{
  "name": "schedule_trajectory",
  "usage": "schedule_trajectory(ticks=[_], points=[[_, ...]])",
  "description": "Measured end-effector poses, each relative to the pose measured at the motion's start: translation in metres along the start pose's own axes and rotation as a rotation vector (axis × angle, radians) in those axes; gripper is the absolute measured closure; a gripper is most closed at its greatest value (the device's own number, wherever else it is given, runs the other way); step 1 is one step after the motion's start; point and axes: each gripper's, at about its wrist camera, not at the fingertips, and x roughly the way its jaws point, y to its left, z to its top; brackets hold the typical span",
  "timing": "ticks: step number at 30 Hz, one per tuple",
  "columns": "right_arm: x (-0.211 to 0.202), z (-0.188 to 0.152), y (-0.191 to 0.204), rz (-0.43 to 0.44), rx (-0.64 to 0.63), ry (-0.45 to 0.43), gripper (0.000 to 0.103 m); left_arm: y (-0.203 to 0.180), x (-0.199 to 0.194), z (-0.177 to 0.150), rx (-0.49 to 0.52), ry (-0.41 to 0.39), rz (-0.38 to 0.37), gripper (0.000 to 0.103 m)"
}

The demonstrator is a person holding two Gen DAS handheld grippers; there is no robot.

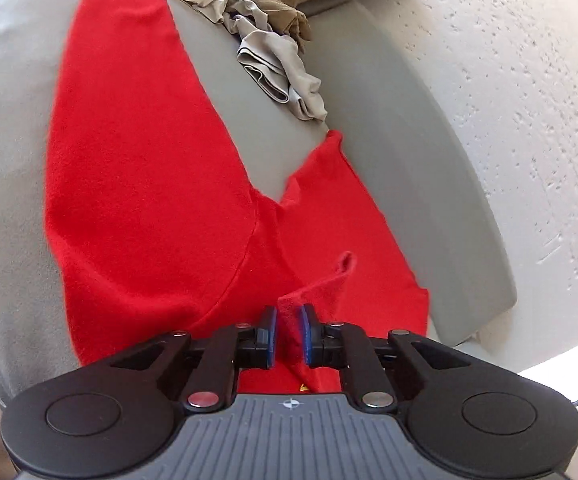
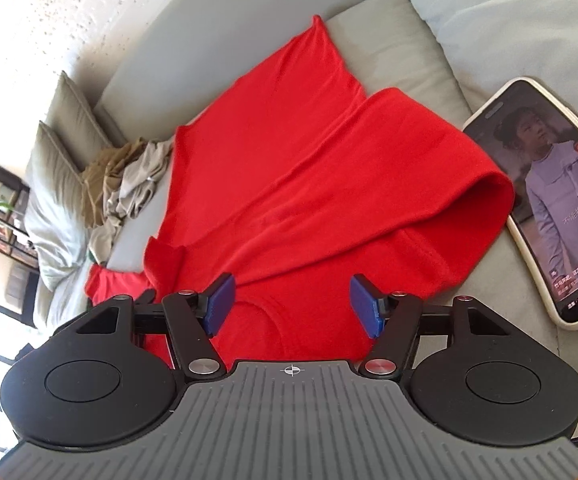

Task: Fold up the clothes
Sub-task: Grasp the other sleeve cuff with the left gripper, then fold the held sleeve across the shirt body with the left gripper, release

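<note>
A red T-shirt lies spread on the grey sofa seat. In the left wrist view a pinched-up ridge of its cloth stands between the blue pads of my left gripper. The jaws are narrowly parted and sit loosely about the cloth rather than clamping it. In the right wrist view the same shirt has its right side folded over in a rounded roll. My right gripper hovers open over the collar end with nothing gripped.
A crumpled pile of beige and khaki clothes sits at the far end of the seat, next to pale cushions. A phone with a lit screen lies on the sofa right of the shirt. A rough white wall runs behind.
</note>
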Motion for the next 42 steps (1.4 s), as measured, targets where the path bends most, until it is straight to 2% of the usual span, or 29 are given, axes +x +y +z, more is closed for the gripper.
schedule_trajectory(ticks=[4,6,9,11,12,13,14,17,22,27,35,38,39,40,42], points=[[-0.009,-0.006,0.012,-0.013,-0.04,-0.011,0.034,-0.008,0.003,0.005,0.021,0.019,-0.07,0.052],[-0.012,-0.008,0.015,-0.018,-0.045,-0.014,0.034,-0.014,0.01,0.005,0.043,0.034,-0.056,0.048],[-0.014,-0.01,0.019,-0.032,-0.058,-0.01,0.034,-0.02,0.02,0.008,0.072,0.036,-0.016,0.048],[-0.014,-0.012,0.022,-0.038,-0.067,-0.004,0.034,-0.023,0.028,0.01,0.062,0.03,0.01,0.053],[-0.014,-0.013,0.024,-0.041,-0.073,-0.001,0.034,-0.022,0.032,0.01,0.056,0.029,0.008,0.065],[-0.014,-0.015,0.025,-0.043,-0.08,0.004,0.034,-0.019,0.036,0.01,0.056,0.036,0.009,0.089],[-0.013,-0.016,0.027,-0.044,-0.086,0.007,0.034,-0.015,0.04,0.01,0.057,0.047,0.013,0.103],[-0.014,-0.019,0.031,-0.041,-0.095,0.015,0.034,-0.008,0.032,0.006,0.082,0.007,0.0,0.101],[-0.01,-0.023,0.036,-0.034,-0.111,0.034,0.033,-0.022,0.003,-0.002,0.281,-0.126,-0.002,0.101],[-0.008,-0.024,0.038,-0.022,-0.106,0.042,0.033,0.0,0.004,0.002,0.168,-0.055,0.047,0.101],[-0.013,-0.023,0.033,-0.014,-0.079,0.025,0.033,-0.004,-0.013,-0.003,0.205,-0.099,0.118,0.097],[-0.026,-0.016,0.022,-0.02,-0.039,-0.035,0.032,-0.01,-0.025,-0.005,0.233,-0.137,0.151,0.079],[-0.032,-0.012,0.016,-0.024,-0.023,-0.06,0.032,-0.016,-0.032,-0.006,0.253,-0.169,0.174,0.065],[-0.037,-0.009,0.011,-0.028,-0.006,-0.085,0.032,-0.022,-0.041,-0.009,0.277,-0.215,0.197,0.059],[-0.048,-0.002,0.0,-0.036,0.026,-0.136,0.032,-0.037,-0.059,-0.017,0.345,-0.298,0.2,0.058]])
